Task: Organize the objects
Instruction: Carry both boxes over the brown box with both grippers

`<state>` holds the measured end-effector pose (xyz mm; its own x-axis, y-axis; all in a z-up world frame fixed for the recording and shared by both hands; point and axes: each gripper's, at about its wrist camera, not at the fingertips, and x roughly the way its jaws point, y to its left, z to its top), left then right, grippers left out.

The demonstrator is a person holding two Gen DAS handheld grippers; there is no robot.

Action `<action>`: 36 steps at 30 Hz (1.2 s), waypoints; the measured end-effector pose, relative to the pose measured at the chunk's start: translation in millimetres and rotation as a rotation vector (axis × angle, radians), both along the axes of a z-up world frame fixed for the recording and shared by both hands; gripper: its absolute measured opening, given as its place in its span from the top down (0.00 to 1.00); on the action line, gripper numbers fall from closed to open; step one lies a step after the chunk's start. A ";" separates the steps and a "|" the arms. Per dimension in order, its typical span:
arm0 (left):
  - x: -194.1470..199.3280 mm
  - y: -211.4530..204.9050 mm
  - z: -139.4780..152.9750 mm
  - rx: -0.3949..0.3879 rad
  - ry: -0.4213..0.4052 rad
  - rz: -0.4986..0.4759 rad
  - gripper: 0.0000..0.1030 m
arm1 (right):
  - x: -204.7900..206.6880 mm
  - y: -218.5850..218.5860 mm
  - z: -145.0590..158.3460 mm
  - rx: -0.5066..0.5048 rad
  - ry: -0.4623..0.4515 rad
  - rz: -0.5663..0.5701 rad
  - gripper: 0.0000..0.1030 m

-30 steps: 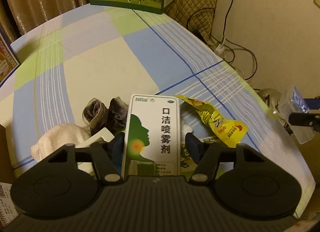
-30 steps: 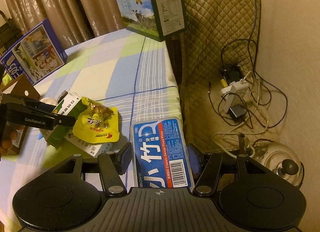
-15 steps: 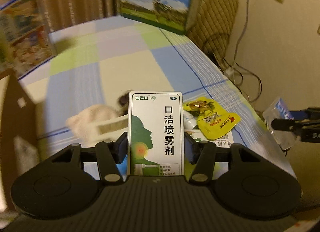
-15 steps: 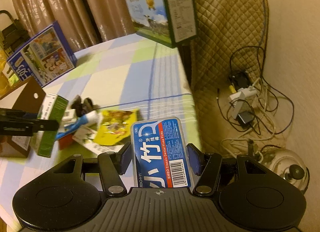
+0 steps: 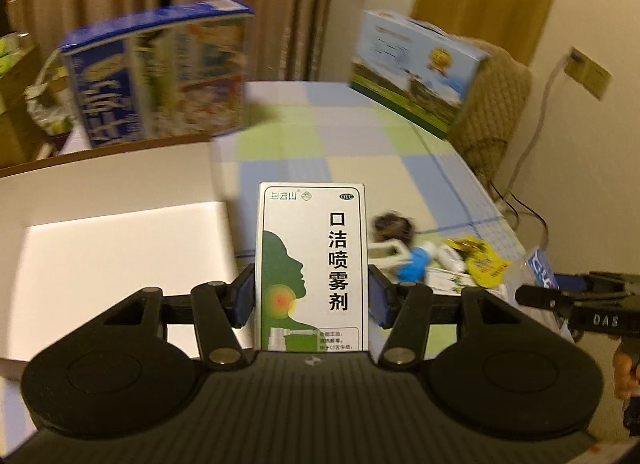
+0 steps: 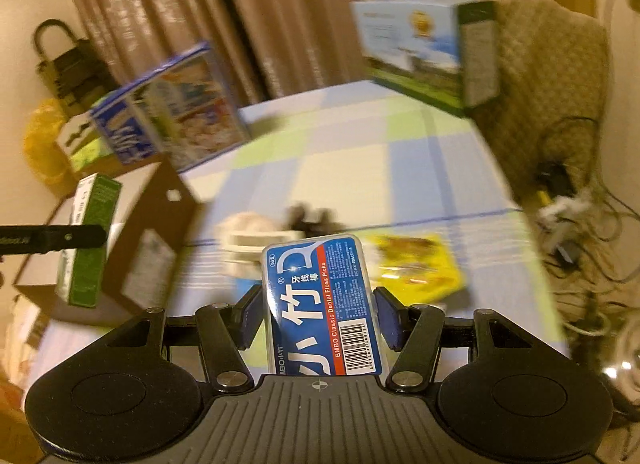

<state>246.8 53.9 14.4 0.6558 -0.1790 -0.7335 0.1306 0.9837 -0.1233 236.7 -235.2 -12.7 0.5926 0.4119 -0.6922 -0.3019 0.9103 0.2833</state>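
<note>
Dim, warm-lit room with brown curtains point(image 6: 256, 8) across the back and a table under a checked cloth point(image 5: 360, 152) of blue, green and cream. At 11 o'clock on the table, in the left wrist view, a blue picture box point(image 5: 160, 72); at 1 o'clock, a milk carton case point(image 5: 416, 64) printed with a meadow. Behind that case, a quilted chair back point(image 6: 548, 76); below it at 3 o'clock in the right wrist view, a tangle of cables point(image 6: 580, 224) on the floor.

Left gripper point(image 5: 311, 298) clamped on a white and green spray box point(image 5: 312, 268), both blue pads pressed to its long sides, box upright and lifted off the cloth. At 9 o'clock of it, an open cardboard box point(image 5: 112, 240) with a pale inside. In the right wrist view, same spray box point(image 6: 86, 240) at 9 o'clock, hanging above the brown carton's point(image 6: 156, 240) near edge.

Right gripper point(image 6: 320, 318) closed on a blue floss pick case point(image 6: 320, 304), held upright and slightly tilted, clear of the table. Seen again at 3 o'clock in the left wrist view point(image 5: 540, 268), blurred.

Loose pile between the two at mid-table: yellow snack pouch point(image 6: 416, 268), white cloth bundle point(image 6: 248, 224), dark hair tie point(image 5: 394, 224), a blue-capped tube point(image 5: 416, 264); details smeared by motion blur.
</note>
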 end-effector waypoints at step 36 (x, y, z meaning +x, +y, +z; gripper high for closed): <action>47.3 238.0 -54.9 0.060 0.186 0.296 0.50 | 53.2 334.5 -17.3 -0.059 0.014 0.318 0.46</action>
<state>294.1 291.9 -40.5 0.5268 0.0457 -0.8488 -0.1803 0.9818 -0.0590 289.8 99.2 -29.9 0.4312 0.5333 -0.7277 -0.5701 0.7862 0.2384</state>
